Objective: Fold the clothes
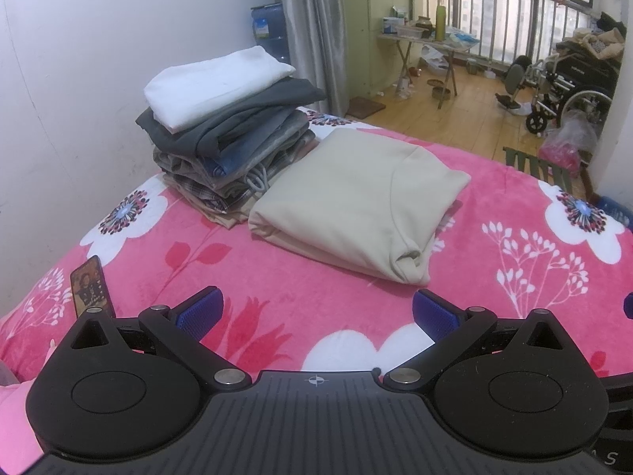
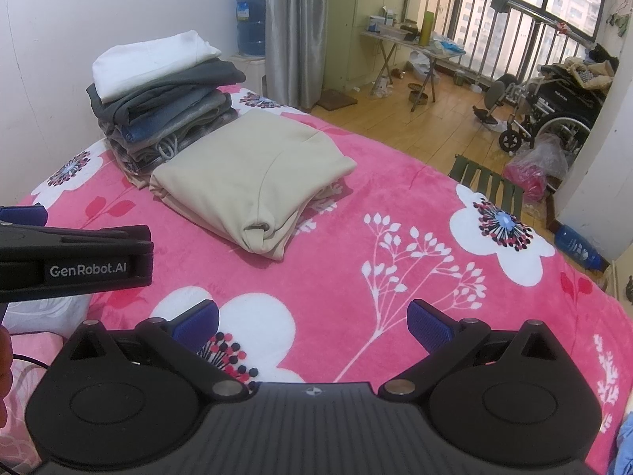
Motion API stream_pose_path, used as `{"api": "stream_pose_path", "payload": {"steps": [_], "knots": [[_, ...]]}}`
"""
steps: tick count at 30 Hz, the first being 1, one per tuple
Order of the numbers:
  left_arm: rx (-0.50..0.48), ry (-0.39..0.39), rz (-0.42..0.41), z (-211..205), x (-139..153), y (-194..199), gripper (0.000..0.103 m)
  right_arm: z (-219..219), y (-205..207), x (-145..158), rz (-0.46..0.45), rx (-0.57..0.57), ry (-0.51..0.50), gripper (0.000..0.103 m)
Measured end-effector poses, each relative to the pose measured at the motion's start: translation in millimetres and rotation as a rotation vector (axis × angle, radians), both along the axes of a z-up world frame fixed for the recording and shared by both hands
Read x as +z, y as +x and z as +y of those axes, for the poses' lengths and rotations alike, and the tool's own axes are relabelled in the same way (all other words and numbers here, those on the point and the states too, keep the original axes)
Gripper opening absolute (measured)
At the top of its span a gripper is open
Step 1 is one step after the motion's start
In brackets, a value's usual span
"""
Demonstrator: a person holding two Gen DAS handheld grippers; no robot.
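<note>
A beige garment (image 1: 356,202) (image 2: 253,182) lies folded into a thick rectangle on the pink flowered blanket (image 1: 277,273) (image 2: 356,261). Behind it to the left stands a stack of folded clothes (image 1: 229,118) (image 2: 162,95), white on top, then grey, denim and plaid. My left gripper (image 1: 316,312) hovers open over the blanket, short of the beige garment, with nothing between its blue pads. My right gripper (image 2: 312,322) is also open and empty, further right over the blanket. The left gripper's black body (image 2: 75,261) shows at the left edge of the right wrist view.
A phone (image 1: 91,291) lies on the blanket at the near left. A white wall runs along the bed's left side. Beyond the bed are a wooden floor, a folding table (image 1: 427,39), a wheelchair (image 2: 550,114), a blue water jug (image 2: 250,21) and a green stool (image 2: 490,188).
</note>
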State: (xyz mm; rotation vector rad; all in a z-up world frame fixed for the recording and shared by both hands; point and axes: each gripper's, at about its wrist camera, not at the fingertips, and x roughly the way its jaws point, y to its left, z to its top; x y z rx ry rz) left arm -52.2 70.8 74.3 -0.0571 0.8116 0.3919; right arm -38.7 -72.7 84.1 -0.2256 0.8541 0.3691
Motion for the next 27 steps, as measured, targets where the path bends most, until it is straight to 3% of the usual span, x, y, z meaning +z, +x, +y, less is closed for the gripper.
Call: {"api": "stream_pose_path", "payload": {"steps": [27], "knots": [[0.004, 0.004, 0.002, -2.7, 0.0, -0.8, 0.103, 1.9, -0.8, -0.8, 0.007, -0.001, 0.000, 0.103]]}}
